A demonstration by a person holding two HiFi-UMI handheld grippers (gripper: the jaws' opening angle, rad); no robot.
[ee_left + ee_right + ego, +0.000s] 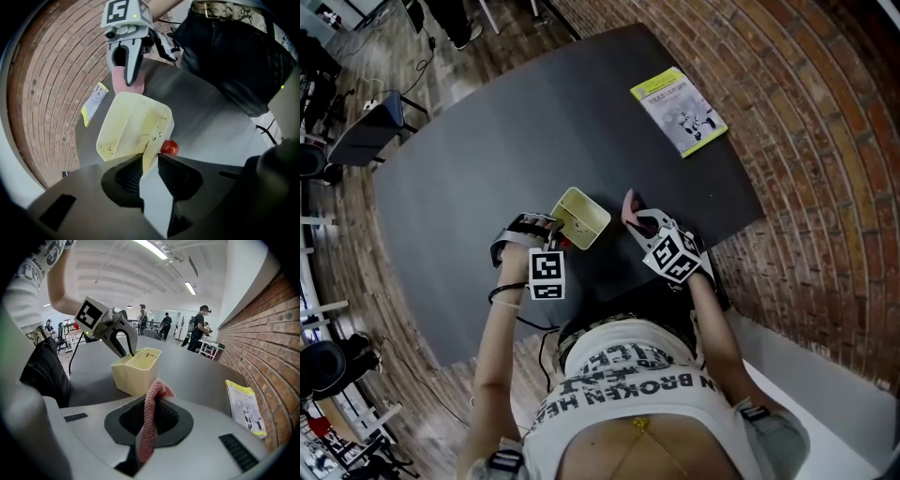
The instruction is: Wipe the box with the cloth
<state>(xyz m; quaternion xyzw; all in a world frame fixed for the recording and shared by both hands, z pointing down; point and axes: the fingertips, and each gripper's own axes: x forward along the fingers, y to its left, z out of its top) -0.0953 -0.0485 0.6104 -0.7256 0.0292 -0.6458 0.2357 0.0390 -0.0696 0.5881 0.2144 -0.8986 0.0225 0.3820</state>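
Observation:
A pale yellow open box (581, 217) stands upright on the dark table (469, 169); its inside shows dark specks (133, 129). My left gripper (149, 161) comes steeply down over the box's near wall, one finger inside and one outside. Its jaws stand open, a little apart from the wall. From the right gripper view the same left gripper (127, 352) straddles the box's (136, 373) far left rim. My right gripper (149, 427) is shut on a pink knitted cloth (151, 413), held just right of the box. In the head view the cloth (628, 206) pokes from that gripper (636, 219).
A small red round thing (169, 147) lies on the table against the box. A yellow-edged booklet (679, 111) lies at the far right of the table, near the brick wall (806, 141). Several people stand far off across the room (201, 326).

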